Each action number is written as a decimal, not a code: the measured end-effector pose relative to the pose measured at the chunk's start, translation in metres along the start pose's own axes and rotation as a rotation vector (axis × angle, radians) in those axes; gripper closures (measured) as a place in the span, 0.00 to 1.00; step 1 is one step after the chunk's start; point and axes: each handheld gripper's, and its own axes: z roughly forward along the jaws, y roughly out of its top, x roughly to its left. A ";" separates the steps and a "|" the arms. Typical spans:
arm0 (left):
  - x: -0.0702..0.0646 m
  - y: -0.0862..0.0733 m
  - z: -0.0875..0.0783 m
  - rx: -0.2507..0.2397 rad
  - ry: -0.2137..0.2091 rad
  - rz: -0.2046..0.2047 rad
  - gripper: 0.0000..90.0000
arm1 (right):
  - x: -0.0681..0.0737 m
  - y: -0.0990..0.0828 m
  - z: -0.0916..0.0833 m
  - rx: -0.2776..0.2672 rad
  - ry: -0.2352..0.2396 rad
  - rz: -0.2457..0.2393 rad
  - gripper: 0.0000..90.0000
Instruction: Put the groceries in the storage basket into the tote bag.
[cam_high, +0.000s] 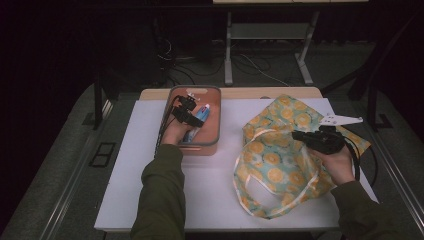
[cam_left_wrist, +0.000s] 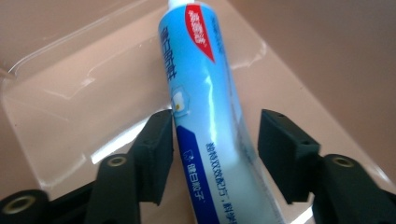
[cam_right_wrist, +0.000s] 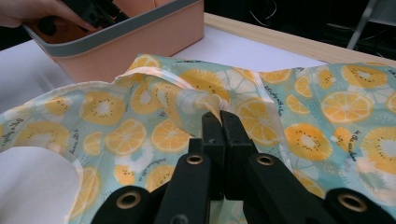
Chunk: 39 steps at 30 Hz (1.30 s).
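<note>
A dark room with cables and metal frame legs on the floor lies behind a table covered by a white sheet. The biggest thing on it is a cloth bag printed with orange slices, spread on the right half with its handles looping toward the near edge. To its left stands a peach-coloured bin with a grey rim, touching nothing else. Inside the bin lies a blue and white toothpaste tube, flat on a clear plastic sheet on the bin floor.

The right gripper has its jaws pressed together on a fold of the bag's cloth near the opening, lifting that edge slightly off the table. The left gripper is down inside the bin, its jaws spread on either side of the tube; the left jaw looks to be touching the tube's side, while the right jaw stands clear of it.

The step in hand appears to be picking up the tube to put it in the bag. To do it well, the left jaws should close squarely across the tube's body, not at a slant, since the glossy round surface could slip or roll out of a skewed pinch. Squeezing gently should avoid crushing the tube. Meanwhile the right gripper should raise the pinched hem higher so the bag's mouth gapes wide enough to receive it.
</note>
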 end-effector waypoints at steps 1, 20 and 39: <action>-0.001 0.000 0.000 0.007 0.004 0.010 0.52 | 0.000 0.000 0.000 0.001 0.000 0.000 0.99; -0.008 0.004 -0.009 0.005 -0.033 0.065 0.83 | 0.000 -0.001 0.000 0.004 -0.003 -0.002 0.99; -0.016 0.024 -0.071 -0.149 -0.099 0.101 0.84 | -0.002 -0.002 0.001 0.004 -0.003 0.005 0.99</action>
